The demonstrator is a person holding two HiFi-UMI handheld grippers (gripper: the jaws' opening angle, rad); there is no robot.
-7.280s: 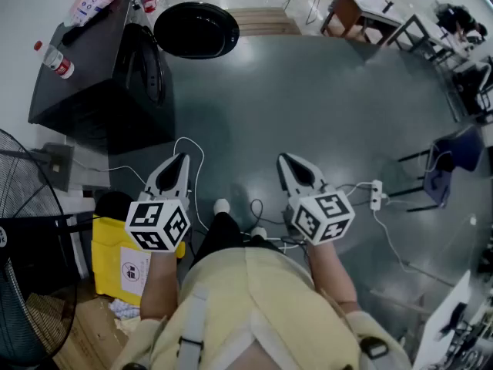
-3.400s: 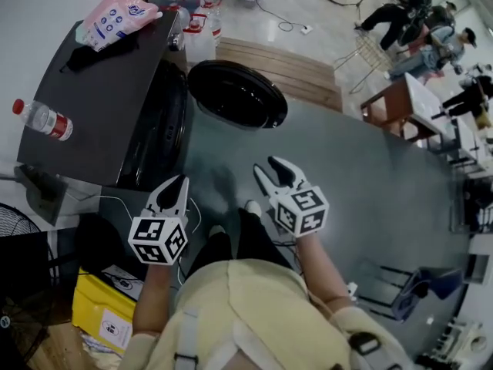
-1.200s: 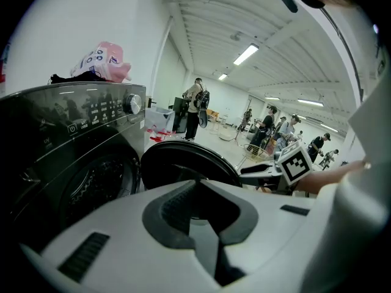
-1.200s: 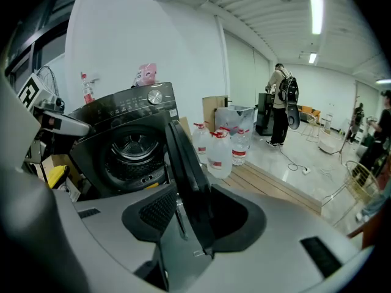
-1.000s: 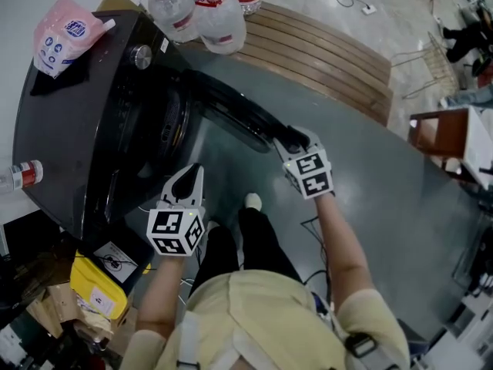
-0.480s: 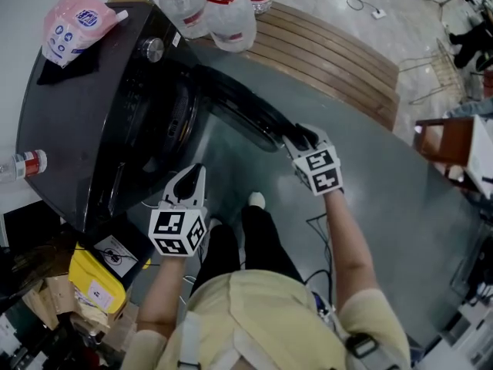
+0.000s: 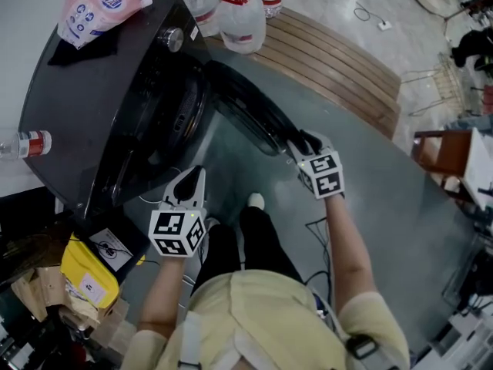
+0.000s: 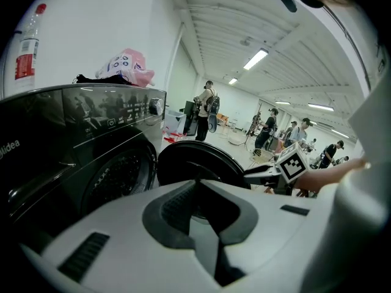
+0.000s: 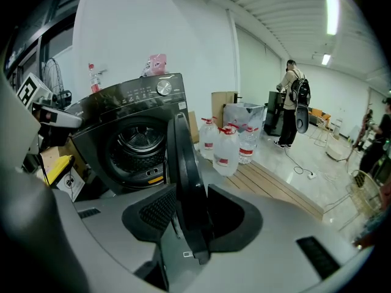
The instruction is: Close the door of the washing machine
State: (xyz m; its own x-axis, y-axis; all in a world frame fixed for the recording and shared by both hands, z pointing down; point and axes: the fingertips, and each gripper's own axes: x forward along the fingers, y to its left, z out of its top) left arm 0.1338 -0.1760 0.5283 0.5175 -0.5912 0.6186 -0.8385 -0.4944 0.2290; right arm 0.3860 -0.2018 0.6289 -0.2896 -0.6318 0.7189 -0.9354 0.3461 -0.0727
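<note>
The person has walked up to the washing machine [image 7: 92,106] since the earliest view. The right gripper, which then hung free next to the left one, has now reached out to the door.

At the far left of the head view, a clear bottle with a red label [image 7: 27,142] lies on the machine's dark top. A pink packet [image 7: 98,5] rests on a black cloth further back on that top. A yellow box [image 7: 86,282] sits on the floor at the machine's near corner.

The left gripper [image 7: 194,174] hangs low in front of the person's body, just off the front of the machine and apart from it. Its own view shows the tips pressed together with nothing between them.

The door [image 7: 248,110] stands out from the machine's front, hinged on the side away from the person, and the drum mouth [image 9: 139,140] is uncovered. Behind the hinge stand several clear water jugs with red labels [image 7: 240,20], partly on a slatted wooden platform [image 7: 339,72] that runs off to the right.

The right gripper [image 7: 303,139] is stretched forward at the door's free edge. In its own view the dark rim runs upright between the jaws, which are closed against it from both sides. A person with a backpack [image 9: 294,99] stands far back in the hall.
</note>
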